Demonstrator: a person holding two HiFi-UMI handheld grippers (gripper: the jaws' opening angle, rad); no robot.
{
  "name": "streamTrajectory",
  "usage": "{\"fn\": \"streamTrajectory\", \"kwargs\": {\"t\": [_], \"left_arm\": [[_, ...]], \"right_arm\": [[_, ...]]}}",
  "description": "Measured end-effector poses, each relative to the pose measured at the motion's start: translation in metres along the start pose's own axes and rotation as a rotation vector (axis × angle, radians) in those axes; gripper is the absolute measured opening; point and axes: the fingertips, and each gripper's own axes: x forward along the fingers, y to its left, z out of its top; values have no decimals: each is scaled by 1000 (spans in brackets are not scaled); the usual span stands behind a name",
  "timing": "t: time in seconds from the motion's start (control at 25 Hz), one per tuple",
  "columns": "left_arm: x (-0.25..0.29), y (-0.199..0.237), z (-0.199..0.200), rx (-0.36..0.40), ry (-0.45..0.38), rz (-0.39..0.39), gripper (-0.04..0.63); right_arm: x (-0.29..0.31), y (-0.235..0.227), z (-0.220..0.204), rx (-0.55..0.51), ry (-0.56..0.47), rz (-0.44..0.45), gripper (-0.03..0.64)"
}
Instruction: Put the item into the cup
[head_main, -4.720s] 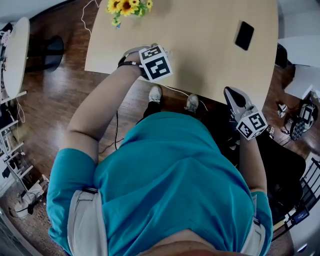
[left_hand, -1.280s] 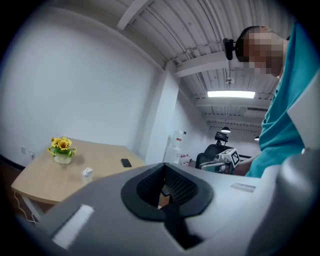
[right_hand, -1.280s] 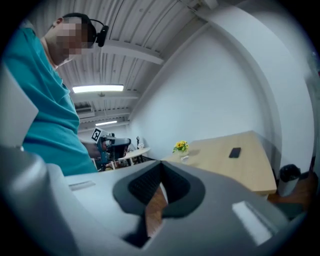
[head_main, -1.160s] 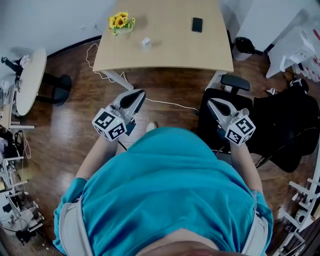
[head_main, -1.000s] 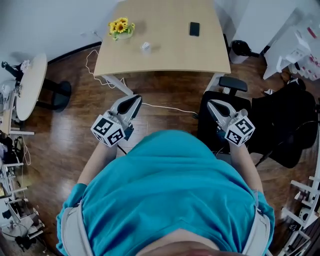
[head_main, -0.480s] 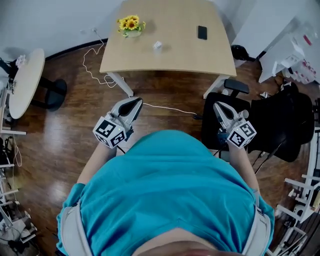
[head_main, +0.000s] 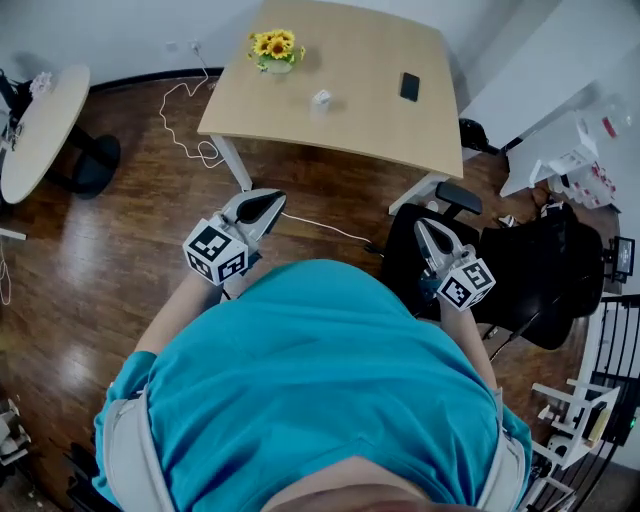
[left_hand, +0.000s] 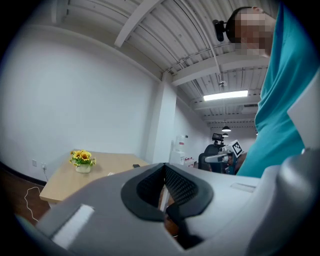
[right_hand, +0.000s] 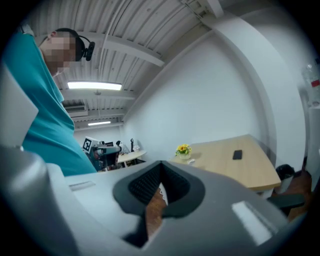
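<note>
i hold both grippers level in front of my chest, well back from the table (head_main: 360, 125). the left gripper (head_main: 272, 195) has its jaws pressed together with nothing between them, and the right gripper (head_main: 421, 226) looks the same, tips meeting and empty. the only candidate for the task is a small white thing (head_main: 321, 99) on the table, between the flowers (head_main: 276, 45) and the phone (head_main: 409, 86); from here it's too small to say whether it is the cup or the item, and i see no second piece.

the risk i see is reaching in with closed jaws and knocking that light thing over or off the edge. mistaking it is another. a white cable (head_main: 180, 110) loops on the floor (head_main: 130, 240) by the table leg and could catch a foot, and the black chair (head_main: 520, 285) crowds my right side.

the tabletop is pale wood, smooth and mostly bare. the floor is dark boards, walls white, and a round table (head_main: 35, 125) stands at far left
</note>
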Motion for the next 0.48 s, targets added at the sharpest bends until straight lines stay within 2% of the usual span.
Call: {"fn": "streamTrajectory", "kwargs": {"t": [0.48], "left_arm": [[4, 3, 1, -9, -14, 17, 5]], "right_arm": [[-1, -5, 4, -20, -2, 0, 0]]}}
